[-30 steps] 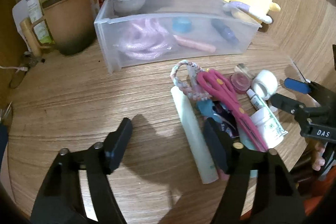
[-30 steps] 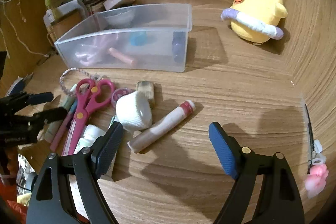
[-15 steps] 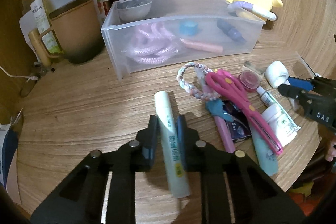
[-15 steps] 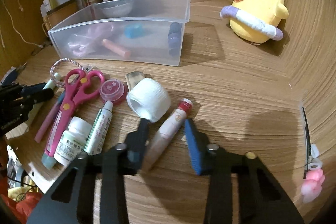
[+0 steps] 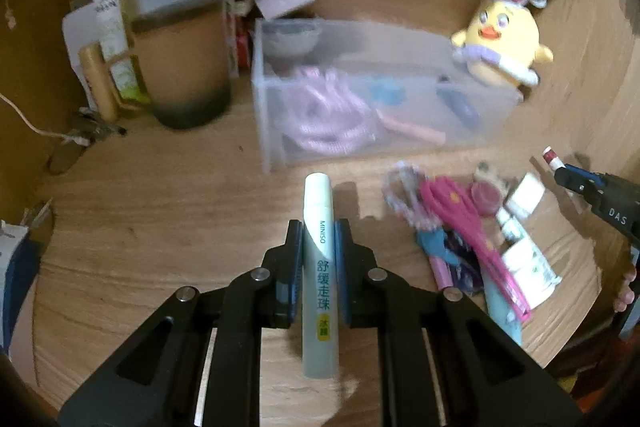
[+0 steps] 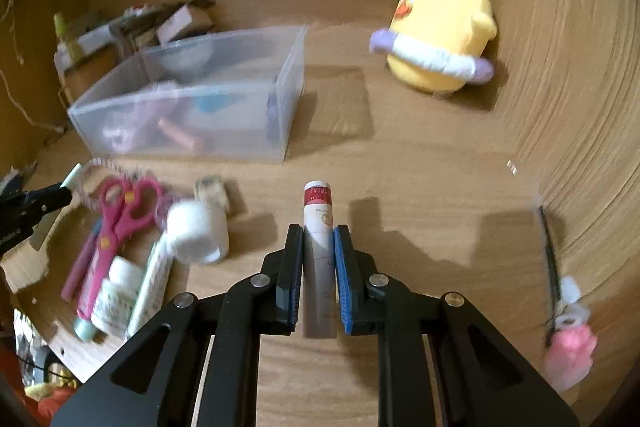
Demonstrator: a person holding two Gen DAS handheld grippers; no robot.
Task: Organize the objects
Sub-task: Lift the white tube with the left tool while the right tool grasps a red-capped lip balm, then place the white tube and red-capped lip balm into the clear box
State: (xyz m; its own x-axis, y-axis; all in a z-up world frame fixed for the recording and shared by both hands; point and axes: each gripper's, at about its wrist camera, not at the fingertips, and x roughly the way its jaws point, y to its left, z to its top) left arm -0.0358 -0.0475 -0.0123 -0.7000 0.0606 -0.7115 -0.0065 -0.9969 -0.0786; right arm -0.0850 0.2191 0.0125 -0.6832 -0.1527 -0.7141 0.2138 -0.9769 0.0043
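My left gripper point(image 5: 318, 235) is shut on a pale green MINISO tube point(image 5: 319, 267) and holds it above the desk, pointing at the clear plastic bin point(image 5: 376, 107). My right gripper point(image 6: 318, 239) is shut on a white tube with a red cap point(image 6: 318, 227), also lifted. The bin point(image 6: 192, 107) holds pink hair ties, a pink stick and blue items. A pile remains on the desk: pink scissors point(image 5: 468, 227), a white roll point(image 6: 196, 231), a small white bottle point(image 6: 116, 291), a braided band point(image 5: 400, 187).
A yellow chick plush point(image 6: 440, 27) stands at the back right. A brown mug point(image 5: 184, 67) and bottles point(image 5: 112, 39) stand at the back left. A hair clip with a pink charm point(image 6: 568, 343) lies at the right. The desk's front edge is near the pile.
Both grippers, open a second ago, closed on their tubes and have lifted them off the desk. The white roll shifted a little.
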